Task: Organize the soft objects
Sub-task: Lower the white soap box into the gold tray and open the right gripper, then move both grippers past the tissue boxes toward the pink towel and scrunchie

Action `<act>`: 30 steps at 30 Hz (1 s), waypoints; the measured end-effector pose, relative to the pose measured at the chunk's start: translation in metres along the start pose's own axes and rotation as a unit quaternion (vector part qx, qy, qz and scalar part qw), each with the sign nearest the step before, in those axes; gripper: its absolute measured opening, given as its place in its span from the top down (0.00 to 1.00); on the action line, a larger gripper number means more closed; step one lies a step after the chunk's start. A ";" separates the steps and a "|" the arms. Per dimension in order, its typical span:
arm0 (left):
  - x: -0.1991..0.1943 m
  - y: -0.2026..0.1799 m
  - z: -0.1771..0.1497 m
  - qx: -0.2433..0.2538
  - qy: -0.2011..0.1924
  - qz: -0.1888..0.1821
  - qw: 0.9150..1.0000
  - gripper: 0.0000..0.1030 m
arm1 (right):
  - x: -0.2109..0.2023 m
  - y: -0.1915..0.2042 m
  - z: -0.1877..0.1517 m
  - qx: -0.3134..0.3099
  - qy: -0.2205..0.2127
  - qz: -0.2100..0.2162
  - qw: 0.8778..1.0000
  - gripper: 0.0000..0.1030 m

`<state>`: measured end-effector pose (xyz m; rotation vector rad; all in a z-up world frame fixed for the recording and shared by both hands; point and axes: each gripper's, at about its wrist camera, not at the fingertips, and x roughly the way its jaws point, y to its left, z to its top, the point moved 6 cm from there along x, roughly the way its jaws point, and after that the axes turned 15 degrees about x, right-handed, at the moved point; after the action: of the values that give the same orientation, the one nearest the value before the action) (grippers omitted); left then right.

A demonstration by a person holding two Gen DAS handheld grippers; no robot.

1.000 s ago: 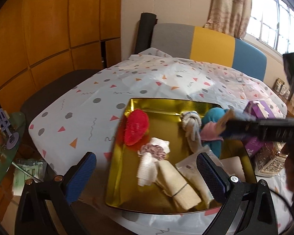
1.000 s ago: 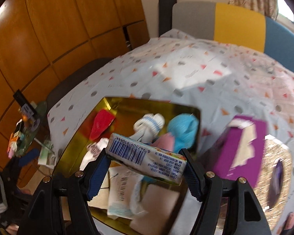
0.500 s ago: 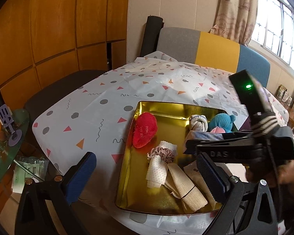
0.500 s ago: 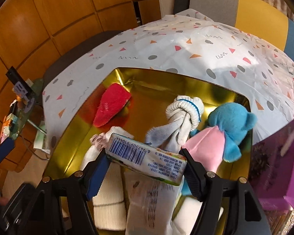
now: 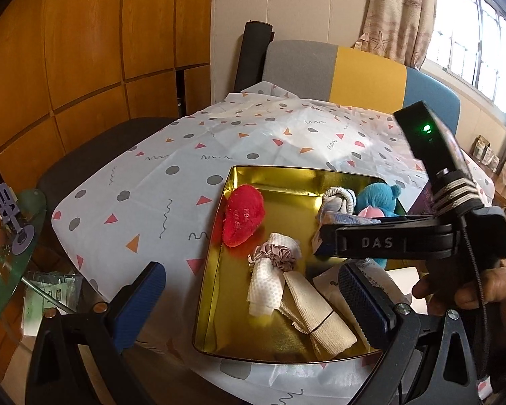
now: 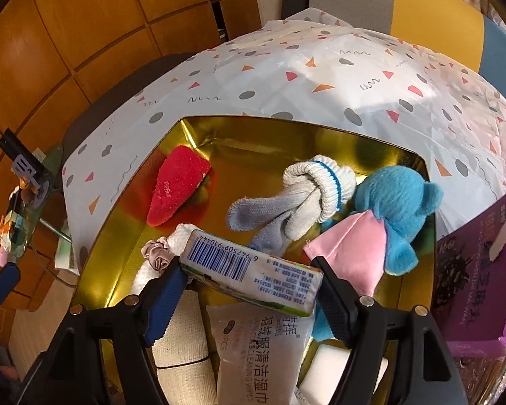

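Jaws of the left gripper point(image 5: 253, 298) are standing spread wide with nothing between them, hovering off the near left corner of the gold tray point(image 5: 216, 256), which is sitting on the counter under a dotted tablecloth point(image 5: 158, 189). Seen from this left wrist view, the tray is holding a red plush point(image 5: 243, 220) toward its far left, a white mesh cloth point(image 5: 270, 280) ringed by a mauve scrunchie point(image 5: 274, 257) in the middle, and a beige roll point(image 5: 315, 315) at the near edge. A knotted sock point(image 5: 339, 199) and a blue plush point(image 5: 377, 199) are lying along the far right. The right gripper point(image 5: 324, 239) is reaching in from the right edge over the tray.

Looking along the right wrist view, the right gripper's point(image 6: 249, 275) jaws are pinching a small barcoded pack point(image 6: 253, 275) by its ends, holding it above the tray's point(image 6: 199, 131) near half. Below it a wet-wipes packet point(image 6: 263, 351) is lying flat, touching the beige roll point(image 6: 182, 341). The knotted sock point(image 6: 307, 195) is resting against the blue plush point(image 6: 398, 202), whose pink piece point(image 6: 350, 246) is touching the right finger point(image 6: 337, 300). A purple box point(image 6: 475, 280) is standing just beside the tray's right edge.
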<state>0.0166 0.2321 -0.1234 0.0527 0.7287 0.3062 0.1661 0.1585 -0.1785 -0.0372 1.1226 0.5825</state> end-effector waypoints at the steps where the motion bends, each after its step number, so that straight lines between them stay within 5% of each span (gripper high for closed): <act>1: 0.000 0.000 0.000 0.001 0.001 0.000 1.000 0.00 | -0.003 -0.001 0.001 0.004 -0.005 0.002 1.000 0.25; 30: -0.005 -0.025 -0.001 0.027 0.006 -0.022 0.999 0.00 | -0.094 -0.032 -0.026 -0.004 -0.145 -0.060 0.988 0.22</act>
<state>0.0185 0.2061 -0.1247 0.0872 0.7490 0.2454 0.1311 0.0832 -0.1178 -0.0258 0.8279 0.4688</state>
